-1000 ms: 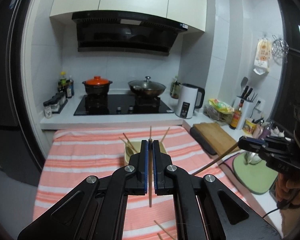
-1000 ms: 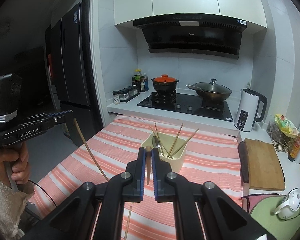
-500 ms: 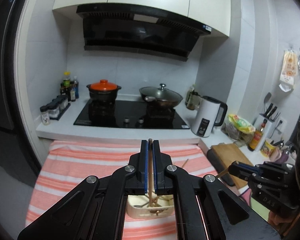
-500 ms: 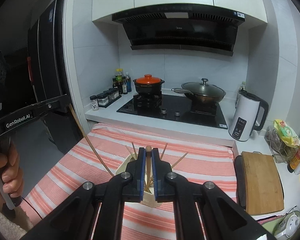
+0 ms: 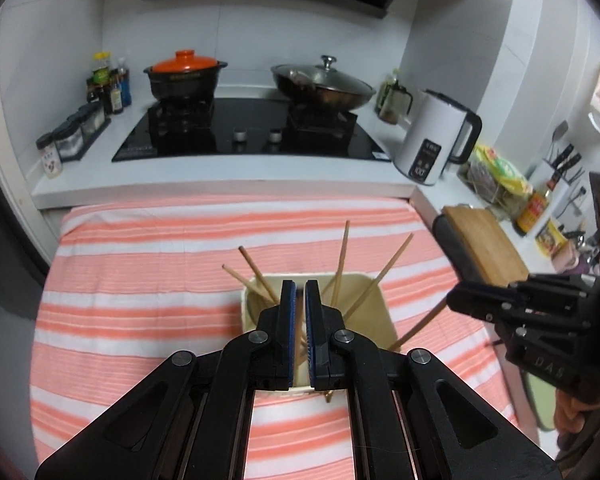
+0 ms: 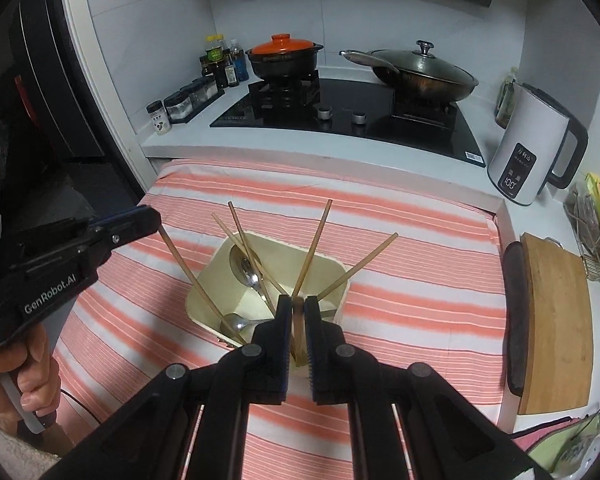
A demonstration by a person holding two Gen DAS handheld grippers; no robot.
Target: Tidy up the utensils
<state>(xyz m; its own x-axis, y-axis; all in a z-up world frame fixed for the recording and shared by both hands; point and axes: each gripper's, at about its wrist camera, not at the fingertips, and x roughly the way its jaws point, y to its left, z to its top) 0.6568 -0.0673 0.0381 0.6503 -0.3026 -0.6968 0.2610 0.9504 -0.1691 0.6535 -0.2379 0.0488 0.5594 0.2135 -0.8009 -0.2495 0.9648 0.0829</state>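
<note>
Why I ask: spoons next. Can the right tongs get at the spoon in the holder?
Probably not yet: the right tongs are shut on a chopstick, and leaning chopsticks crowd the spoon.

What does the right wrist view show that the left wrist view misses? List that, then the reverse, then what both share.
Only the right wrist view: two spoons inside the holder, the fridge, and the hand carrying the left gripper.
Only the left wrist view: the knife block, and the right gripper seen from the side.
Both: the holder on the striped cloth, each gripper shut on a chopstick, the orange-lidded pot, wok, kettle and cutting board.
</note>
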